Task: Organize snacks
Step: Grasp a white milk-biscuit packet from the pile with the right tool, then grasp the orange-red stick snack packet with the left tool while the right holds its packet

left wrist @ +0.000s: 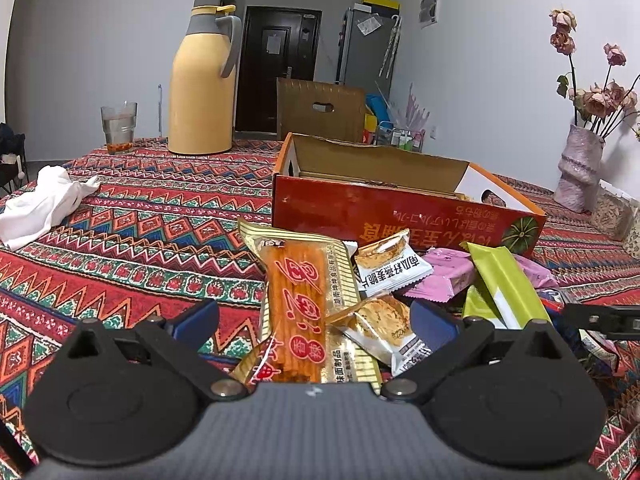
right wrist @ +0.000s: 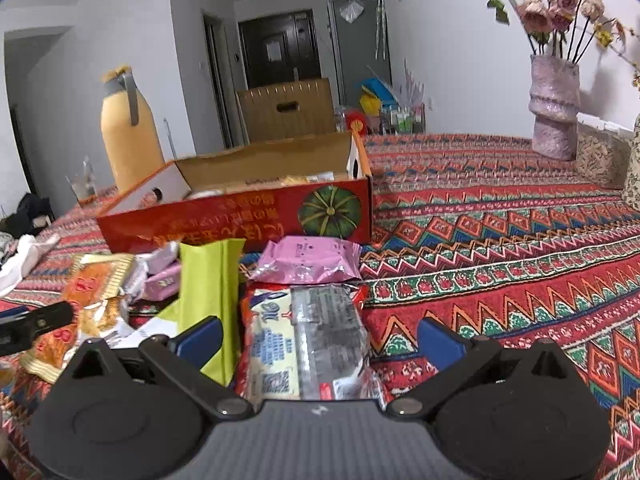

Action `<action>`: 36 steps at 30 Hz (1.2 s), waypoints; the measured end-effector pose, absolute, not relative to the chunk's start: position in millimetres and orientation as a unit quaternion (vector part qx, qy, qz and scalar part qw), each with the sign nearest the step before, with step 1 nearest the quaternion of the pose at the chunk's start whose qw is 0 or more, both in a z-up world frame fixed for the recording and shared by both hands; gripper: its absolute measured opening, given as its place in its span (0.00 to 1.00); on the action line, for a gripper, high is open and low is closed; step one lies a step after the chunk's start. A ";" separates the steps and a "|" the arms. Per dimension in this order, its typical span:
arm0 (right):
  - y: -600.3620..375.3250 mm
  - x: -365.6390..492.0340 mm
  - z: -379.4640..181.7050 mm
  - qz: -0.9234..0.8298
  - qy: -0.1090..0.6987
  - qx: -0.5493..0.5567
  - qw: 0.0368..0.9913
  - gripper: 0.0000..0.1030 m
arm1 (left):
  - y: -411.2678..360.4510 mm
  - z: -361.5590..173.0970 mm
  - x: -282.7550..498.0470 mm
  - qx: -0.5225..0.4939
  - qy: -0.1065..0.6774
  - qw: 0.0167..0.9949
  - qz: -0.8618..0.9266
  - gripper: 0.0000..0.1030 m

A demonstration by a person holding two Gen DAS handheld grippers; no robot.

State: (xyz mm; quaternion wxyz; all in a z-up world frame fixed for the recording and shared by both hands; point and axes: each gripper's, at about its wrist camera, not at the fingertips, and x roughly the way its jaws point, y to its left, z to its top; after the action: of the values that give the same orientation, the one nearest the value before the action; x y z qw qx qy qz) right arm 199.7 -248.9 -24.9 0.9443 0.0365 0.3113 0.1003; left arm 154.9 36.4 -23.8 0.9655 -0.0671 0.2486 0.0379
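Note:
A pile of snack packets lies on the patterned tablecloth in front of an open red cardboard box [left wrist: 400, 212] [right wrist: 240, 216]. My left gripper [left wrist: 316, 320] is open, its blue pads either side of a long orange spicy-strip packet [left wrist: 296, 304] and a small biscuit packet [left wrist: 380, 324]. My right gripper [right wrist: 320, 336] is open around a clear-and-white packet with a red edge [right wrist: 308, 340]. A green packet [left wrist: 504, 284] [right wrist: 208, 292] and pink packets [left wrist: 444, 272] [right wrist: 308, 260] lie between them. A few snacks show inside the box.
A yellow thermos [left wrist: 202, 88] and a glass [left wrist: 119, 128] stand at the far left, a white cloth [left wrist: 40, 204] lies left. A pink vase of dried roses [left wrist: 580, 168] [right wrist: 554, 108] stands far right. The other gripper's black finger [right wrist: 36, 326] pokes in at left.

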 end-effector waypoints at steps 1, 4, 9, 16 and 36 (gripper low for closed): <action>-247.9 206.1 -26.7 0.094 0.321 0.034 0.942 1.00 | 37.0 -24.0 155.0 -0.068 0.249 0.965 0.037 1.00; -245.9 223.1 -34.1 0.087 0.348 0.030 0.933 1.00 | 38.0 -24.2 155.8 -0.070 0.251 0.965 0.035 1.00; -239.4 233.1 -44.1 0.091 0.362 0.019 0.928 0.91 | 39.6 -25.0 156.5 -0.074 0.254 0.964 0.031 1.00; -232.4 224.1 -45.4 0.103 0.339 -0.011 0.935 0.64 | 39.4 -25.0 156.8 -0.075 0.254 0.964 0.030 1.00; -270.6 196.4 -30.4 0.092 0.236 0.086 0.964 0.58 | 40.1 -18.1 162.0 -0.039 0.285 0.955 0.068 1.00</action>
State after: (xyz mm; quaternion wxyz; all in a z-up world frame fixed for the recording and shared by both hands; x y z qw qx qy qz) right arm 196.4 -270.6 -30.4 0.9636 0.0862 0.2357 0.0924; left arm 162.0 40.1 -18.1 0.9554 -0.0392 0.2847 0.0683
